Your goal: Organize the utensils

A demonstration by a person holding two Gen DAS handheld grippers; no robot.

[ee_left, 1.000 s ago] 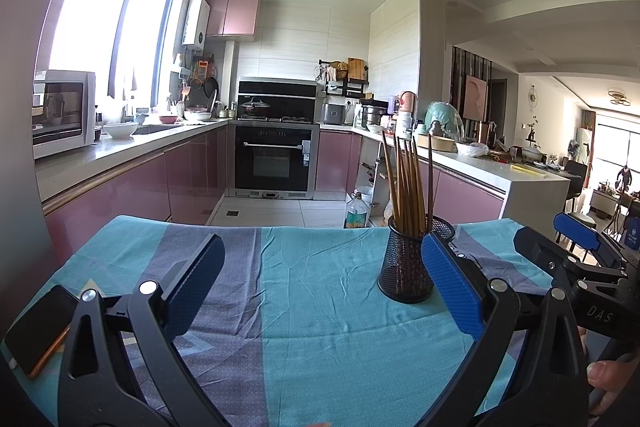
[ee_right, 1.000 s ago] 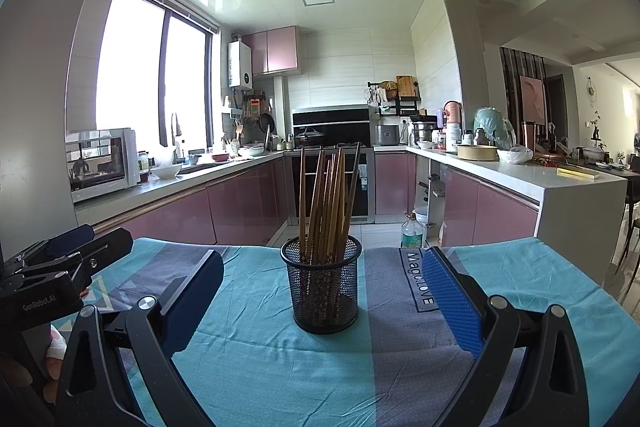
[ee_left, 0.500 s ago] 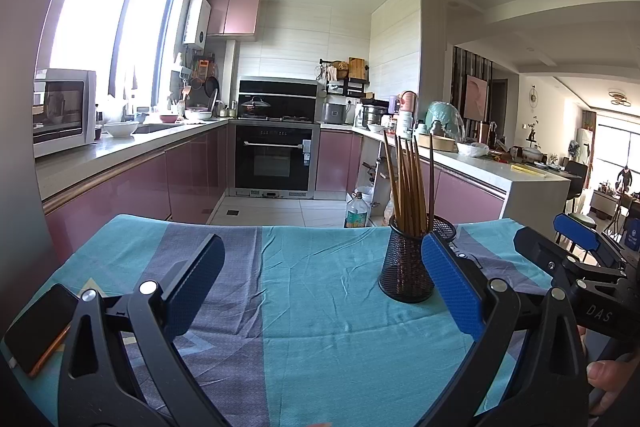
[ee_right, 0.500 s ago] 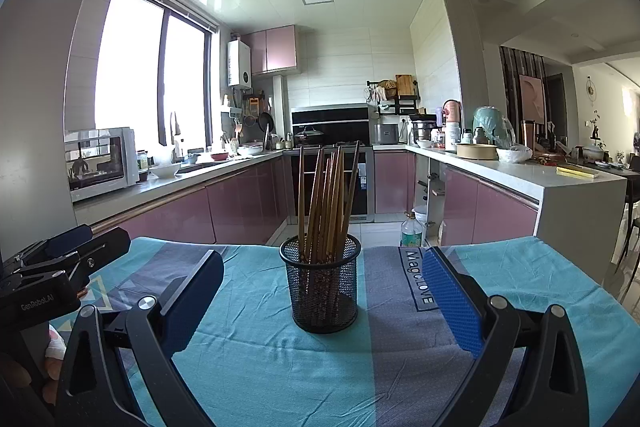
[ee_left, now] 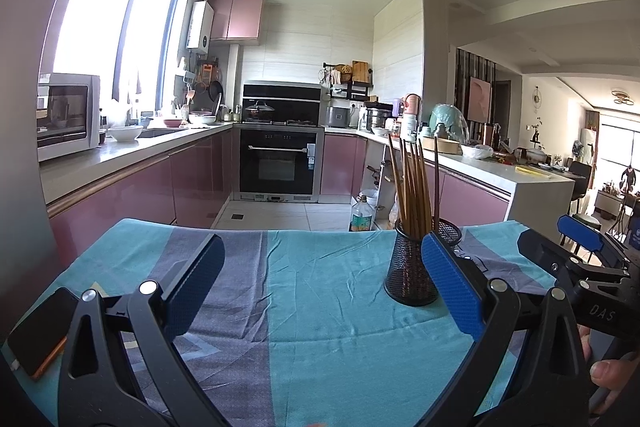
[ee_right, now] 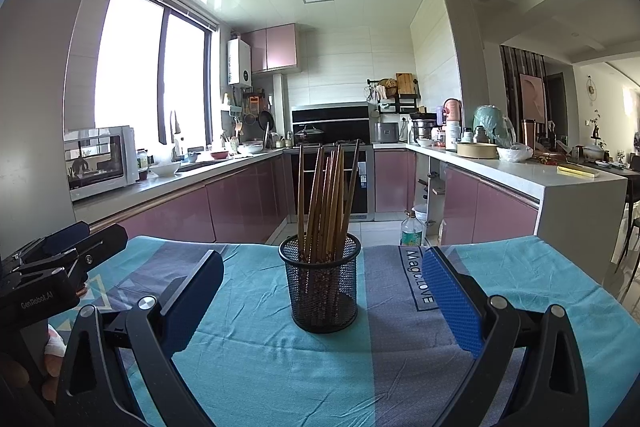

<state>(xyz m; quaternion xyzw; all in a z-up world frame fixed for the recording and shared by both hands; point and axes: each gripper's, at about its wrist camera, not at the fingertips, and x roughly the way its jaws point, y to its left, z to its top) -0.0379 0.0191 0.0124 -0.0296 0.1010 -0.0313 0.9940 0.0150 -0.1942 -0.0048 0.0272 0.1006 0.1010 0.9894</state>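
Chopsticks [ee_right: 325, 203], a bundle of brown wooden ones, stand upright and fanned a little in a black wire-mesh holder [ee_right: 324, 297] on the table. The holder rests on a teal and grey-purple tablecloth [ee_right: 256, 359] printed with "Magic.LOVE", and it sits toward the far half of the table, with the kitchen floor and oven behind it.

In the right wrist view the right gripper [ee_right: 322, 293] is spread wide, its blue-padded fingers [ee_right: 450, 301] on either side of the holder and nearer the camera than it, touching nothing and holding nothing. The holder lies on the line between the two fingers but apart from both. At the left edge of this view the left gripper [ee_right: 60, 255] shows from the side, gripped by a hand [ee_right: 28, 371] low in the corner.

In the left wrist view the left gripper [ee_left: 320, 281] is likewise spread wide and empty. The mesh holder [ee_left: 410, 275] with its chopsticks [ee_left: 414, 187] stands to the right of centre, partly hidden behind the right-hand blue finger [ee_left: 450, 293]; whether finger and holder touch cannot be told from this angle. The right gripper [ee_left: 576, 243] appears at the far right edge above the cloth, with a thumb [ee_left: 606, 373] visible beneath it.

A dark phone in an orange case [ee_left: 38, 331] lies on the cloth [ee_left: 320, 307] at the near left corner.
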